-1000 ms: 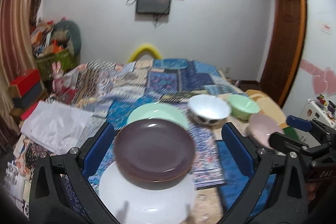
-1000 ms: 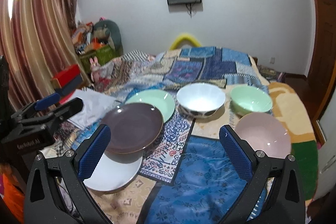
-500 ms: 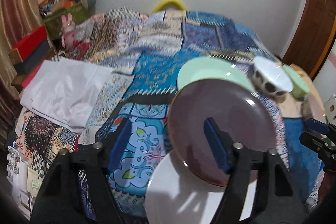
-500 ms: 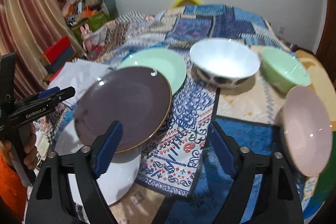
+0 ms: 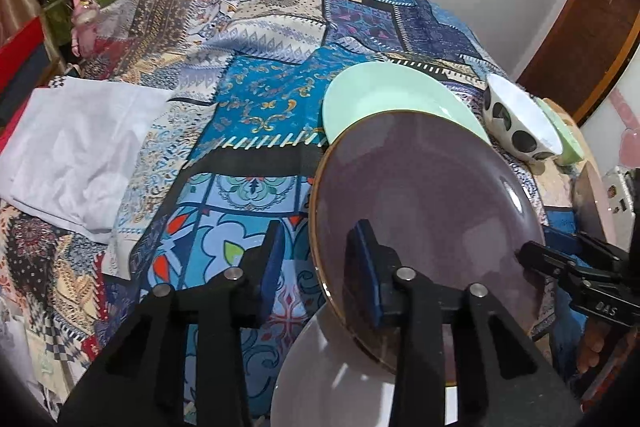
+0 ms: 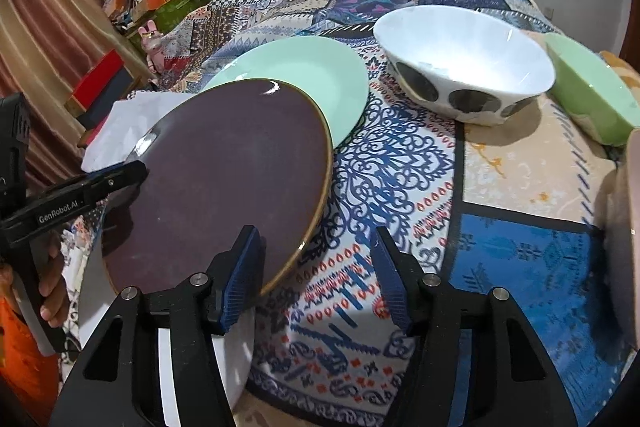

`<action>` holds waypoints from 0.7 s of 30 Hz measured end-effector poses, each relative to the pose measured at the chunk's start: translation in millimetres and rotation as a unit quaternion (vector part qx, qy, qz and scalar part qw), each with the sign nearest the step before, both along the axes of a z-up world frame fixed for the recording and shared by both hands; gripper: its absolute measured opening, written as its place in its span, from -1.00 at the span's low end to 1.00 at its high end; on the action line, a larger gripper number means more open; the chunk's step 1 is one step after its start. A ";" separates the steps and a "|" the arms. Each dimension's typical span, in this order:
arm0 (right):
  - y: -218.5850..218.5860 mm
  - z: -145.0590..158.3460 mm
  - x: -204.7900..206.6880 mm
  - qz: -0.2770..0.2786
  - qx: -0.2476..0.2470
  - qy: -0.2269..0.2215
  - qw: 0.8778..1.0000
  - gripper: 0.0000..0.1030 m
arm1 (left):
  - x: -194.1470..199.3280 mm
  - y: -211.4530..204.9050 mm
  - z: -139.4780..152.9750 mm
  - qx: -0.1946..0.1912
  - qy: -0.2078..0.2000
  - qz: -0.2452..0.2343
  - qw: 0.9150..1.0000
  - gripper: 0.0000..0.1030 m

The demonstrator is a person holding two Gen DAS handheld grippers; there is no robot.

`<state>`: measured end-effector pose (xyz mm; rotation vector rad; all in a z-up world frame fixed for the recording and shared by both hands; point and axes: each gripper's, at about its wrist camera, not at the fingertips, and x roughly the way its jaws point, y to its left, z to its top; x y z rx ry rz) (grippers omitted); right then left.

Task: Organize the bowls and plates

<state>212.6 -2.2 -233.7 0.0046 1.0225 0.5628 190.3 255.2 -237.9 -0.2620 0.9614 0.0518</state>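
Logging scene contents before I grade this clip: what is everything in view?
brown plate: one, dark brown, tilted over the white and mint plates
mint plate: one, pale green, behind the brown plate
white plate: one, white, nearest, under the brown plate
spotted bowl: one, white with dark spots, right of the mint plate
green bowl: one, green, right of the spotted bowl
pink dish: one, pink, far right, cut off
quilt: one, patchwork blue, under everything
white cloth: one, left on the quilt
left claw: jaws just closing, brown plate's left rim between them
right claw: jaws just closing, same plate's right rim between them
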 end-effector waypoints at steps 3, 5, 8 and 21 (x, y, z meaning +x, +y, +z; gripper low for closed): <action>2.2 -0.9 3.4 0.001 0.010 0.007 1.000 -0.13 | 3.0 0.3 0.5 -0.007 0.001 -0.007 1.000 -0.42; 4.9 -1.8 6.5 0.003 0.022 0.016 1.000 -0.22 | 4.5 -0.8 -0.8 -0.016 0.004 -0.015 1.000 -0.45; 6.2 -3.2 8.5 0.004 0.037 0.026 0.999 -0.33 | 6.2 -2.4 -0.3 -0.016 0.006 -0.022 1.000 -0.46; 4.8 0.6 5.8 0.009 0.054 0.024 0.998 -0.49 | 2.1 -6.1 3.1 -0.013 -0.002 -0.027 1.000 -0.52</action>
